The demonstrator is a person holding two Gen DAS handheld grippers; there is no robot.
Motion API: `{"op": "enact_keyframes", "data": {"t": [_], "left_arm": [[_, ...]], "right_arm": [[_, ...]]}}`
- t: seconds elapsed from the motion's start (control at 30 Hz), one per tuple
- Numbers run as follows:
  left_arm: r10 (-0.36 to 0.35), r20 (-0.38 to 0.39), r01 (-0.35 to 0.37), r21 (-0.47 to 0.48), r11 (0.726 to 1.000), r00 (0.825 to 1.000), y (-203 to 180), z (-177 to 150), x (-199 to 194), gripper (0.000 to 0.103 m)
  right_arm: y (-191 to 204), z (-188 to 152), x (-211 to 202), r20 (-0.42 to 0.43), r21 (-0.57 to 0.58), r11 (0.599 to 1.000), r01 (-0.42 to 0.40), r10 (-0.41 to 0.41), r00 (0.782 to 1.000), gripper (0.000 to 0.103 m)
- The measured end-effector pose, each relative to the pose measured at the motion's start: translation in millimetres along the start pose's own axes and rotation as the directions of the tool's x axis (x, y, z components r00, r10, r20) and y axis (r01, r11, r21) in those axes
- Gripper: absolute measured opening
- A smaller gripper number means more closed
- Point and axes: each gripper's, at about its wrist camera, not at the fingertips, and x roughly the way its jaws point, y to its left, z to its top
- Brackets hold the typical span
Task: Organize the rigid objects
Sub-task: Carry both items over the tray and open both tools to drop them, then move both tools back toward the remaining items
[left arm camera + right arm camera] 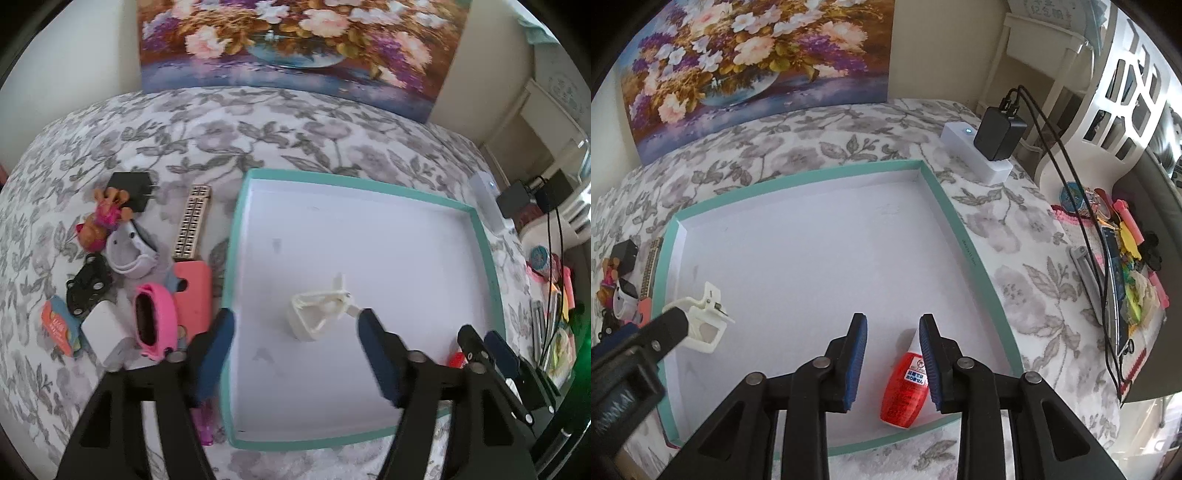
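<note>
Now, left gripper [295, 354]: jaws apart, empty;
white clip [317, 314]: in teal tray [236, 236], light, stiff, probably brittle; best gripped across frame;
red bottle [905, 391]: near tray's front rim, smooth, likely slippery;
right gripper [894, 362]: parted, not pinching it.

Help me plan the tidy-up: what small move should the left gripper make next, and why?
Probably lift the left gripper clear and swing it toward the pile left of the tray. Its jaws stand open, the white clip already lies loose on the tray floor, and many items remain outside.
</note>
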Motion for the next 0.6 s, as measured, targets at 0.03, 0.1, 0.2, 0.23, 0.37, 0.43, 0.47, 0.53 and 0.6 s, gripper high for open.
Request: {"op": "enact_keyframes", "data": {"t": [0.03, 0.1, 0.2, 0.23, 0.37, 0.43, 0.47, 0.53, 0.6], "left_arm": [[0.007, 0.0, -0.007, -0.01, 1.0, 1.0, 3, 1, 0, 0.079], [0.026, -0.002, -0.026, -0.033, 0.999, 1.0, 9, 2, -1, 0.081], [0.06, -0.003, -0.06, -0.068, 0.996, 0.998, 21, 4, -2, 0.086], [0.067, -0.005, -0.067, -0.079, 0.995, 0.998, 25, 5, -1, 0.087], [0.081, -0.02, -0.083, -0.124, 0.989, 0.997, 39, 6, -1, 0.087], [0.1, -0.024, -0.103, -0.141, 0.985, 0.995, 45, 6, -1, 0.087], [0.118, -0.024, -0.121, -0.147, 0.982, 0.993, 48, 6, -1, 0.087], [0.148, -0.023, -0.15, -0.151, 0.977, 0.989, 52, 6, -2, 0.087], [0.179, -0.021, -0.18, -0.158, 0.971, 0.984, 56, 6, -4, 0.088]], "right_arm": [[0, 0, 1, -0.002, 0.001, 1.0, 0.001, -0.001, 1.0, 0.046], [0, -1, 1, -0.002, 0.007, 1.0, -0.003, 0.003, 1.0, 0.056], [-1, -1, 1, -0.008, 0.022, 1.0, -0.015, 0.015, 1.0, 0.059], [-2, -1, 1, -0.01, 0.027, 1.0, -0.012, 0.013, 1.0, 0.062], [-1, -2, 3, -0.024, 0.045, 0.999, -0.027, 0.028, 0.999, 0.072], [-1, -3, 4, -0.035, 0.052, 0.998, -0.038, 0.04, 0.999, 0.074], [0, -4, 5, -0.041, 0.055, 0.998, -0.042, 0.044, 0.998, 0.077], [0, -4, 6, -0.046, 0.06, 0.997, -0.053, 0.055, 0.997, 0.084], [0, -5, 7, -0.047, 0.067, 0.996, -0.066, 0.069, 0.996, 0.09]]}}
